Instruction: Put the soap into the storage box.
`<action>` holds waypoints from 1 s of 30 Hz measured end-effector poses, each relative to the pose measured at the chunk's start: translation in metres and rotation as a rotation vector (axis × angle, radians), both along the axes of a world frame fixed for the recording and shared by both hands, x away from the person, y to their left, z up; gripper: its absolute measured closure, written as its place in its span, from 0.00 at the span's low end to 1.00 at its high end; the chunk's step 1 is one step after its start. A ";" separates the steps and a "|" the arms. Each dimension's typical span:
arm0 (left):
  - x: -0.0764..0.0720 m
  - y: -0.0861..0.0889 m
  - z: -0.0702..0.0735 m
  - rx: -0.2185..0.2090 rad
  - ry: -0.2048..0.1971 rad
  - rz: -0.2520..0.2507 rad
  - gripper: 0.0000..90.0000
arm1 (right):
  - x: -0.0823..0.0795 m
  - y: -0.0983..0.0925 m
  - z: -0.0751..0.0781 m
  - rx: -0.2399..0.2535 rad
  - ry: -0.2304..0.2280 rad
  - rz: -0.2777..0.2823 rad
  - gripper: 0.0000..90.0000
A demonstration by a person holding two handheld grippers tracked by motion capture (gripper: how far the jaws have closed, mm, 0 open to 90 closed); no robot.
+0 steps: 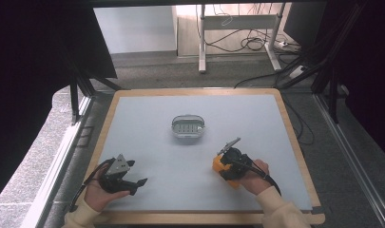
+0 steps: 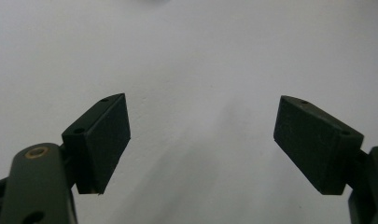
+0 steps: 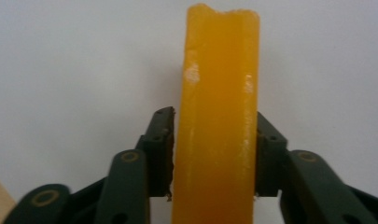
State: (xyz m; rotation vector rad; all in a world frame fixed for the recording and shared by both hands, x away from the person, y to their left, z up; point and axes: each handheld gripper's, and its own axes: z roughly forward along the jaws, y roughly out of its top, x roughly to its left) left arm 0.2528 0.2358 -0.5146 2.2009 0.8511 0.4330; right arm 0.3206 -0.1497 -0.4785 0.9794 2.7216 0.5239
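Grey counter (image 1: 147, 123), orange block (image 3: 218, 116) being pinched by right gripper (image 3: 213, 154).
Keeping squeeze even and block upright; left gripper (image 2: 200, 140) idling spread, holding nothing.

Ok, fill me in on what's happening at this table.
A person works two handheld grippers over a grey table. The right gripper has its fingers clamped on an orange block near the table's right front. The left gripper hangs open and holds nothing. A small clear lidded container sits mid-table, untouched.

No readable text, label, number or sign appears anywhere.
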 end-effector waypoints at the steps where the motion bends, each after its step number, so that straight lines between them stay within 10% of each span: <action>1: 0.000 0.000 0.000 0.000 0.000 0.001 0.21 | 0.000 0.000 0.000 0.003 0.004 -0.003 0.67; 30: 0.000 -0.001 -0.001 0.008 -0.002 -0.001 0.21 | -0.001 -0.012 0.039 0.104 -0.081 0.064 0.68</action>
